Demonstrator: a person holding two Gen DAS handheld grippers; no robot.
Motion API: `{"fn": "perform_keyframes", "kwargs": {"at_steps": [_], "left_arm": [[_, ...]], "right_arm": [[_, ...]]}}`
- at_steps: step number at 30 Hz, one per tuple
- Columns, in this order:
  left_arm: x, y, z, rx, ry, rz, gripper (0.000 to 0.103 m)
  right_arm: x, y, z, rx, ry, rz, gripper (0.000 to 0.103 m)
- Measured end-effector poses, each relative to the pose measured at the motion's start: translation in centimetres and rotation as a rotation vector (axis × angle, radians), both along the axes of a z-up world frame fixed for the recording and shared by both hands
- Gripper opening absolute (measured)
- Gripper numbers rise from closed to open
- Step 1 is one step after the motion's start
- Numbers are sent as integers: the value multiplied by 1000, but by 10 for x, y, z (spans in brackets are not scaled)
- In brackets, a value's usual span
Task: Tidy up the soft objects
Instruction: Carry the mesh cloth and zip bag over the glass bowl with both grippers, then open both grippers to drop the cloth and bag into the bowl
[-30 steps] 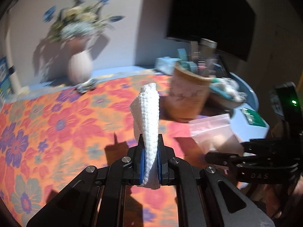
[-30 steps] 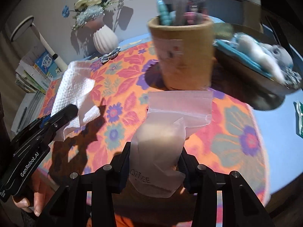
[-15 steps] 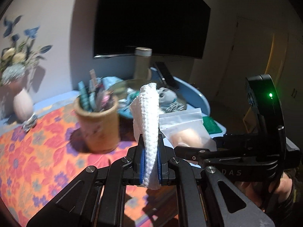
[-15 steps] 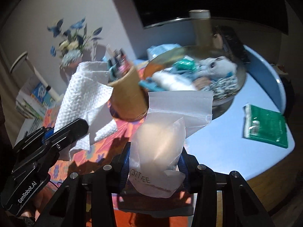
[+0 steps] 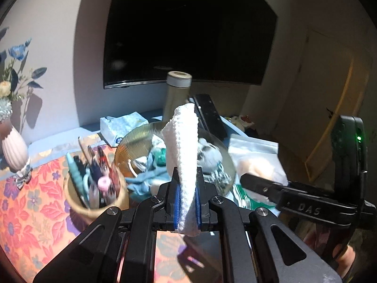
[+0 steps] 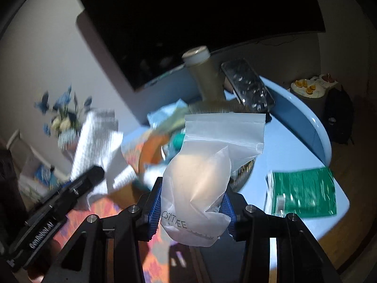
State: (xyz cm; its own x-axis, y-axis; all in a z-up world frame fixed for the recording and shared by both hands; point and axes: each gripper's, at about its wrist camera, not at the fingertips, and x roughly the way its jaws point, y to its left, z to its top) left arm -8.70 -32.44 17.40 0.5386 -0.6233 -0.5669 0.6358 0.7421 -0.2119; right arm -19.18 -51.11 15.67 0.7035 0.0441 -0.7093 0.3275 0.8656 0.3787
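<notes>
My left gripper is shut on a white paper towel that stands up between its blue pads; the towel also shows blurred in the right wrist view. My right gripper is shut on a clear zip bag with a pale soft lump inside; the bag also shows at the right of the left wrist view. Both are held above the near edge of a ribbed glass bowl that holds a grey plush toy and teal soft items.
A tan pen cup stands left of the bowl on the floral cloth. A tissue pack, a tall flask, a dark phone and a TV stand behind. A green packet lies on the blue table.
Both grippers swung right and forward with their loads, from over the floral cloth to just above the glass bowl. Their grips did not change.
</notes>
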Motion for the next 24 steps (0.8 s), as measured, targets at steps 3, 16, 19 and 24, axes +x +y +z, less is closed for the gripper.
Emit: {"fn": "perform_keyframes", "kwargs": {"at_steps": [3, 16, 19, 24], "left_arm": [[22, -7, -2, -6, 35, 14, 7], [79, -35, -21, 49, 70, 36, 31], [80, -35, -24, 50, 60, 40, 64], [72, -30, -20, 45, 35, 27, 65]], "right_arm": [[19, -11, 1, 23, -15, -15, 44], [99, -34, -30, 74, 24, 10, 58], [96, -44, -37, 133, 11, -3, 59], [77, -49, -40, 147, 17, -25, 60]]}}
